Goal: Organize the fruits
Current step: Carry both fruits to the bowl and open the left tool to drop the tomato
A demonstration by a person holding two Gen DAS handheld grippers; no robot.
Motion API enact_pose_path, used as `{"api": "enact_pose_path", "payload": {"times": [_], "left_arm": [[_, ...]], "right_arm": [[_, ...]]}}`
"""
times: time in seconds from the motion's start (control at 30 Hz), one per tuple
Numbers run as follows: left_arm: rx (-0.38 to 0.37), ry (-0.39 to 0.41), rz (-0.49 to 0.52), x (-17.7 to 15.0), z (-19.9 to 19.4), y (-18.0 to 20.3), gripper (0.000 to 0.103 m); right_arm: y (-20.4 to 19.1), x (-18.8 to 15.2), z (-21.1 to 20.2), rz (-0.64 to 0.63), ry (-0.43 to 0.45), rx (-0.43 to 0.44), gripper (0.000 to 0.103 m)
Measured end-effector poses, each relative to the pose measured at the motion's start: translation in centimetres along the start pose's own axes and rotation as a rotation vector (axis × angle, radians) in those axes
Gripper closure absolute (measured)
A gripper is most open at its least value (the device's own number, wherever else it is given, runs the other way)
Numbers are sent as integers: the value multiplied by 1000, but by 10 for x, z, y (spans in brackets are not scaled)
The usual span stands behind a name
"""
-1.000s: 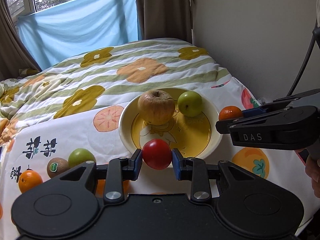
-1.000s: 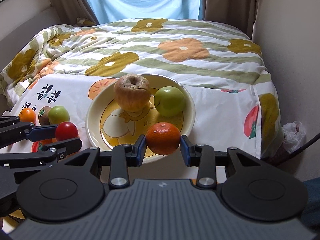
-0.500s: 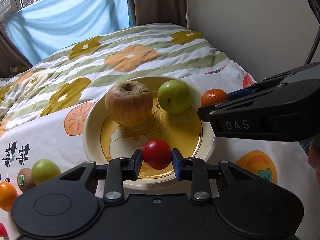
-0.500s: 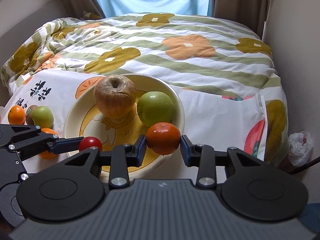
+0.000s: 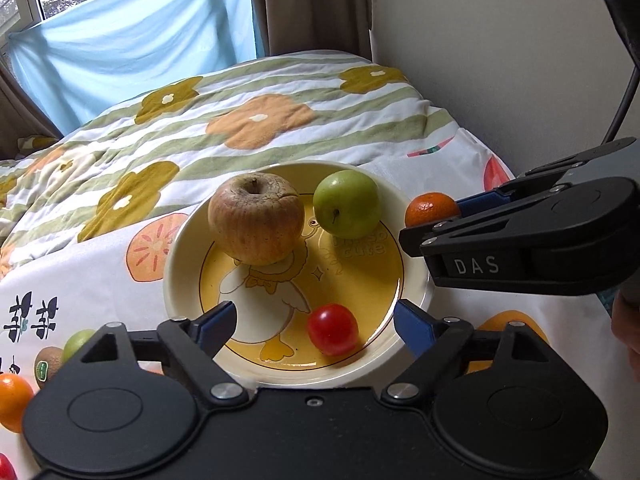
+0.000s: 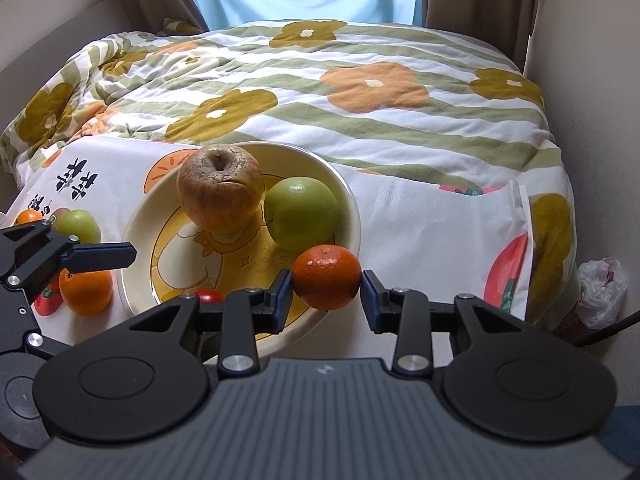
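A yellow duck-print plate [image 5: 172,276] [image 6: 132,240] lies on the bed and holds a wrinkled apple [image 5: 256,224] [image 6: 220,190] and a green fruit [image 5: 346,204] [image 6: 302,212]. A small red tomato [image 5: 332,328] [image 6: 208,296] rests on the plate's near side. My left gripper [image 5: 314,314] straddles it with its jaws opening and neither pad touching it. My right gripper [image 6: 326,280] is shut on an orange mandarin [image 6: 326,276] [image 5: 430,210], which it holds just over the plate's right rim.
Loose fruit lies left of the plate: an orange [image 6: 86,286] [image 5: 14,400], a kiwi [image 5: 48,364] and a green fruit [image 6: 80,224] [image 5: 78,342]. A wall and the bed's edge run along the right, with a plastic bag [image 6: 600,288] on the floor.
Both grippers moved in over the plate. The left jaws then spread and let go of the red tomato, which now lies on the plate. The right gripper keeps its hold on the mandarin.
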State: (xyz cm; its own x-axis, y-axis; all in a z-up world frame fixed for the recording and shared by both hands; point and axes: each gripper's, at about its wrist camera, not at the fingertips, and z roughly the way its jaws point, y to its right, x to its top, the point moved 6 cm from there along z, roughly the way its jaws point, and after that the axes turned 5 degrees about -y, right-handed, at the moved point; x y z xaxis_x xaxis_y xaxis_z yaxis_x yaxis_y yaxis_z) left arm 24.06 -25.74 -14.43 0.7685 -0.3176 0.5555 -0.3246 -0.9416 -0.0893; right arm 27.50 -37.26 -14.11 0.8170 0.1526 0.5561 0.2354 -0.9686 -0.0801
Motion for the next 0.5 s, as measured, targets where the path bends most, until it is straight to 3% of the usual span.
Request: {"api": "enact_pose_path", "payload": {"times": [0.5], "left_arm": [[67,-33,-58,-20,-26,-32,14]], "right_arm": [[-32,1,21,-48,-35,75,52]]}}
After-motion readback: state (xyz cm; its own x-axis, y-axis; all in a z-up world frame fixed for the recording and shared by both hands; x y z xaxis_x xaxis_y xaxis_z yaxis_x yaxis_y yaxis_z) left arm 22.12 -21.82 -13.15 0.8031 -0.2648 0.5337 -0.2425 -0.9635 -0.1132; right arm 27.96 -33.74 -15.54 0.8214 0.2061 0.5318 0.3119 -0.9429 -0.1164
